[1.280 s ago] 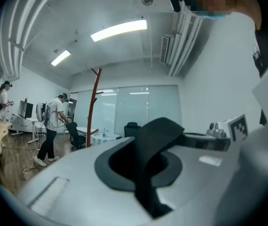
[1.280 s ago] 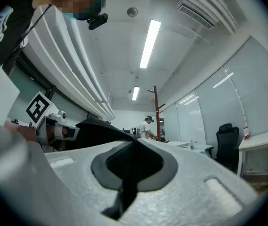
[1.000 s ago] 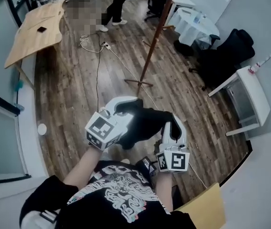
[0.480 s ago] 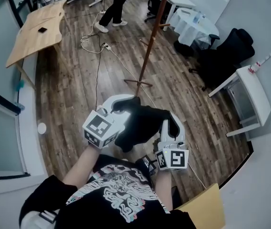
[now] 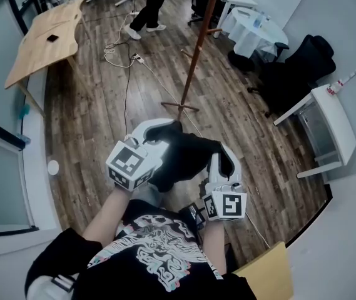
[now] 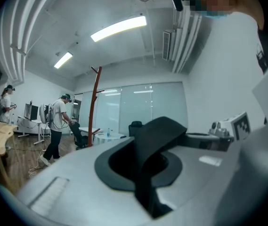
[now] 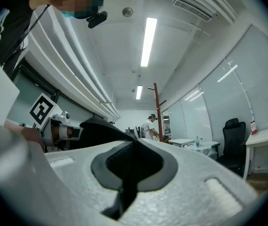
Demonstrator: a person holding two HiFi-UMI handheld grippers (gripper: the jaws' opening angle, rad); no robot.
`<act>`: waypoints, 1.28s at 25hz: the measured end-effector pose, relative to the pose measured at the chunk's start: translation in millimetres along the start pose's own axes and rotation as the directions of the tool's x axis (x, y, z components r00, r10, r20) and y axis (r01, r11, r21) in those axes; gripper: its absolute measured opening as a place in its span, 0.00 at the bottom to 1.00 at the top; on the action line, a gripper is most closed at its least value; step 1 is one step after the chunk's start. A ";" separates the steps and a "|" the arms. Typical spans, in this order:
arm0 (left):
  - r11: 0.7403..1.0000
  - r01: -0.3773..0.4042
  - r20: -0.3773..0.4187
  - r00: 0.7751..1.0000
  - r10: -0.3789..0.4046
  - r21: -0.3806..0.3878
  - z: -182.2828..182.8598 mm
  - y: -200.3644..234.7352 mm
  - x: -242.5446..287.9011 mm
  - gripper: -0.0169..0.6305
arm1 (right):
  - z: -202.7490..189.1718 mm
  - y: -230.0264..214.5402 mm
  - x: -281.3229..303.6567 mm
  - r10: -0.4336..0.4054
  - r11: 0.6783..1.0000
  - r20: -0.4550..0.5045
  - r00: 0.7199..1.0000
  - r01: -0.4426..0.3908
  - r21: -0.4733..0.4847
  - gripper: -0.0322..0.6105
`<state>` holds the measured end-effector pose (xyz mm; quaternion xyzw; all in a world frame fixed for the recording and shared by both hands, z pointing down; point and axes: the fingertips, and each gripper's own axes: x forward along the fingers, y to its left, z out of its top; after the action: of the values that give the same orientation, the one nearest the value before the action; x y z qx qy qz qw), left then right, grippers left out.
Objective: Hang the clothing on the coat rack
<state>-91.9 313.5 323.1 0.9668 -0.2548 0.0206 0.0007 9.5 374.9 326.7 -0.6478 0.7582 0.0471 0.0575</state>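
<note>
Head view: the left gripper (image 5: 172, 130) and right gripper (image 5: 220, 154) were held side by side in front of the torso. The black garment (image 5: 187, 158) was slung between them and bunched in the middle. The coat rack (image 5: 196, 49) was seen ahead on the wood floor (image 5: 96, 124), well apart from the garment, with its top cropped out of frame. A cable (image 5: 127, 86) was noted on the floor to the rack's left.

Left gripper view: the jaws were seen pressed together on a fold of black fabric (image 6: 155, 140), which rose out of the seam and ran off right towards the other gripper. The rack (image 6: 94, 102) stood far off, left of centre.

Right gripper view: same picture here. The jaws were clamped on a thin strip of the garment (image 7: 129, 173), with the rest draped off to the left. The rack (image 7: 158, 112) was seen in the distance, just right of centre, with a person (image 7: 149, 126) beside it.

Step judged: carry to the rack, with hanging not yet started. Both clamps should be kept closed. The grippers should be spread a little so the held edge is pulled taut (a slack edge is harder to drop over a peg). The edge should be raised above a peg before it is lowered on. One side should be released only once the fabric is caught.
</note>
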 end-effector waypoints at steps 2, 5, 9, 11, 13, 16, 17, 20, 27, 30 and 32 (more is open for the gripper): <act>1.000 0.008 -0.010 1.000 -0.008 0.005 -5.7 5.8 7.0 0.04 | -4.6 -4.0 9.4 0.001 1.000 -0.007 1.000 -0.001 0.008 0.05; 1.000 0.013 -0.022 1.000 -0.012 0.005 -10.3 16.2 17.0 0.04 | -11.7 -9.9 23.1 -0.004 1.000 -0.020 1.000 0.004 0.017 0.05; 1.000 -0.003 -0.003 1.000 0.003 -0.007 -4.7 33.6 39.7 0.04 | -16.8 -24.4 44.7 -0.003 1.000 -0.016 1.000 0.004 0.022 0.05; 1.000 0.005 0.000 1.000 -0.005 -0.002 -5.0 43.0 53.5 0.04 | -20.5 -33.4 58.0 -0.009 1.000 -0.018 1.000 0.010 0.022 0.05; 1.000 0.025 -0.008 1.000 -0.025 -0.001 -11.6 52.9 67.5 0.04 | -25.4 -42.2 72.9 -0.017 1.000 -0.026 1.000 0.018 0.020 0.05; 0.999 0.037 -0.011 0.999 -0.037 -0.011 -15.5 74.2 89.6 0.04 | -32.3 -54.0 98.7 -0.024 1.000 -0.037 0.999 0.025 0.018 0.05; 0.999 0.040 -0.011 0.999 -0.040 -0.013 -15.6 81.8 98.1 0.04 | -34.3 -58.7 107.9 -0.029 0.999 -0.042 0.999 0.029 0.017 0.05; 0.998 0.054 -0.011 0.998 -0.055 -0.014 -17.5 104.5 124.7 0.04 | -42.0 -73.6 136.5 -0.041 0.999 -0.054 0.998 0.042 0.013 0.05; 0.997 0.075 -0.020 0.997 -0.076 -0.032 -20.4 159.4 179.0 0.04 | -54.6 -104.1 204.3 -0.069 0.997 -0.075 0.995 0.070 0.016 0.05; 0.996 0.084 -0.015 0.996 -0.085 -0.036 -17.8 183.3 203.9 0.04 | -58.8 -117.1 234.6 -0.081 0.996 -0.078 0.994 0.083 0.023 0.05; 0.995 0.092 -0.014 0.996 -0.092 -0.041 -18.2 198.4 214.4 0.04 | -62.9 -120.9 251.8 -0.090 0.995 -0.083 0.993 0.092 0.025 0.05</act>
<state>-4.0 35.5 348.1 0.9771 -0.2103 0.0229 0.0231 88.5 100.8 351.9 -0.6821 0.7303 0.0073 0.0377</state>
